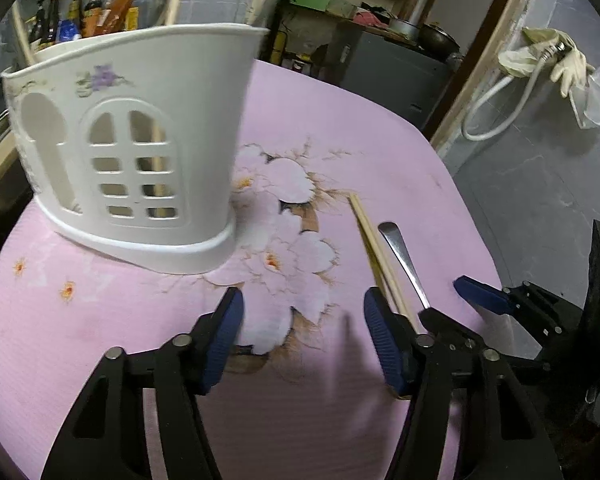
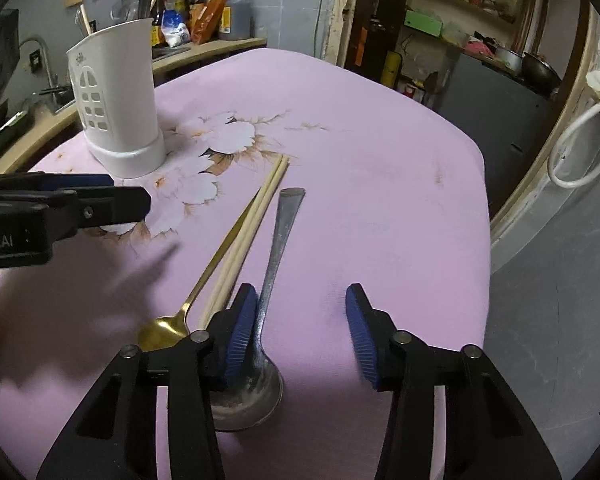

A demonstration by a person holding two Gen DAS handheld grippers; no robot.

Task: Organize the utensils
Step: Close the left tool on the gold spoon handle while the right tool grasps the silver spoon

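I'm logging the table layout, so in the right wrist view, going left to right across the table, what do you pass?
Left hand-held gripper → white utensil holder → gold spoon → chopsticks → silver spoon, lying between the open fingers of the right hand-held gripper.

A table draped in pink floral cloth carries everything. On it stand a white plastic utensil holder, wooden chopsticks, a gold spoon and a steel spoon.
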